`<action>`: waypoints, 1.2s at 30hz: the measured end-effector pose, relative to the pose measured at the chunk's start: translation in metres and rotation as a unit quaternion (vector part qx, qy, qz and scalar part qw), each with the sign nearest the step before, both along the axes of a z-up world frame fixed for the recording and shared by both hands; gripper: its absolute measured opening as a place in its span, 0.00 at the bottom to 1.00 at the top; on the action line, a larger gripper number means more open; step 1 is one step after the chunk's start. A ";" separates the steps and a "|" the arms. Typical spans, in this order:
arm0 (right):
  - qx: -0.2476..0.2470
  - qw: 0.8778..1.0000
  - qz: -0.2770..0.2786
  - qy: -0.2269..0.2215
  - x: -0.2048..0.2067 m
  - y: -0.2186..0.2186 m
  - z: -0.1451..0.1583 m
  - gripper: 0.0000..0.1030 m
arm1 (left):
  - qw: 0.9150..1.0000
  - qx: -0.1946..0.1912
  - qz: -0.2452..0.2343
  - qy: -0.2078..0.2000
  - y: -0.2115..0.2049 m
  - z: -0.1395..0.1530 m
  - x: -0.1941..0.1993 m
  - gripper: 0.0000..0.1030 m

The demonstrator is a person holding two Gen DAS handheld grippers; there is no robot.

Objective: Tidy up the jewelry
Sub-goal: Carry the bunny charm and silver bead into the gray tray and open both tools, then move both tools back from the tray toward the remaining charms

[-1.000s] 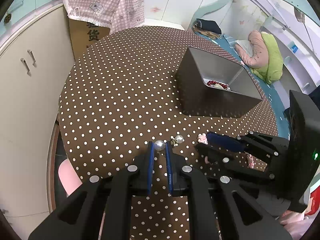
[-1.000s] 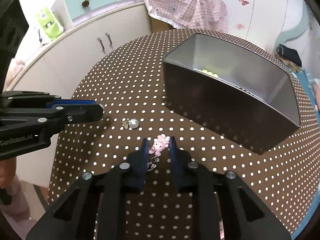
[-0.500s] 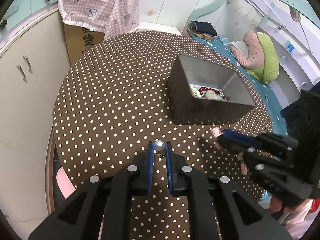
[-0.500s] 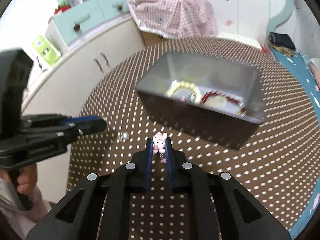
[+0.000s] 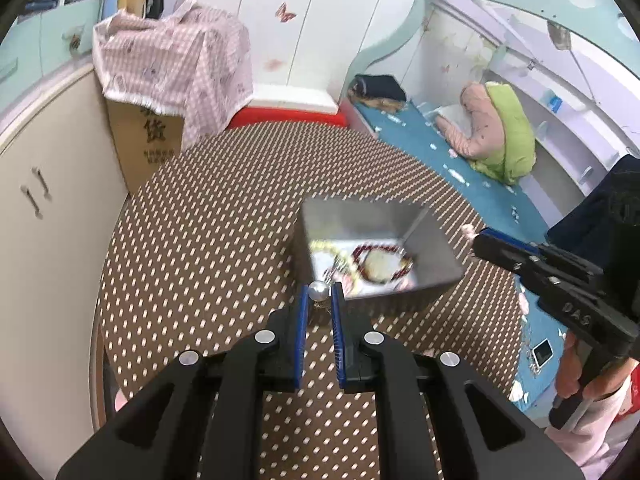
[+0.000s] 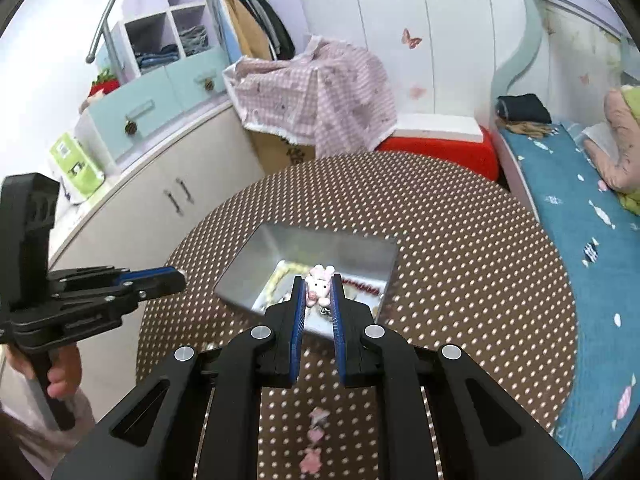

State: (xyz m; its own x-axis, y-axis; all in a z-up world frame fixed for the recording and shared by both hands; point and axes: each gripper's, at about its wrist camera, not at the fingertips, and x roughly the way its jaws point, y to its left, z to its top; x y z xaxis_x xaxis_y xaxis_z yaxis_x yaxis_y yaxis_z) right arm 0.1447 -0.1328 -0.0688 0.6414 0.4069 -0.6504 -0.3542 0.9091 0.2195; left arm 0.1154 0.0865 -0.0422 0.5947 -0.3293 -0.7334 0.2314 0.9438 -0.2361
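My left gripper (image 5: 319, 294) is shut on a pearl earring (image 5: 318, 290) and holds it high above the table, just short of the near rim of the grey metal box (image 5: 438, 240). The box holds a red bead bracelet (image 5: 394, 258) and a yellow bead string (image 5: 328, 248). My right gripper (image 6: 318, 286) is shut on a pink rabbit charm (image 6: 319, 287) and holds it above the same box (image 6: 240, 276). The right gripper also shows in the left wrist view (image 5: 472, 234), at the box's right side. The left gripper shows in the right wrist view (image 6: 182, 275).
The round table (image 5: 200, 240) has a brown polka-dot cloth. A few small pink pieces (image 6: 316, 436) lie on the cloth below my right gripper. A cream cabinet (image 5: 48, 200) stands left, a cardboard box under checked cloth (image 5: 168, 80) behind, a bed (image 5: 460, 168) to the right.
Both grippers have risen higher and moved toward the box with their pieces. The right gripper now hangs over the box opening. The left gripper is near the box's near rim.
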 end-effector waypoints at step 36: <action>0.013 0.999 -0.029 0.019 0.012 -0.028 -0.016 0.59 | 1.000 0.010 0.001 0.025 -0.033 -0.007 0.034 0.34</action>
State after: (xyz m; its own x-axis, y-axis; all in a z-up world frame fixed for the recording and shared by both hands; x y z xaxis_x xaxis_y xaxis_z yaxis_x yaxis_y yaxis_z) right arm 0.1570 -0.1603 -0.0848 0.6396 0.3867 -0.6643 -0.2916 0.9217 0.2557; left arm 0.1496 0.0535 -0.0488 0.5582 -0.3132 -0.7684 0.2191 0.9488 -0.2276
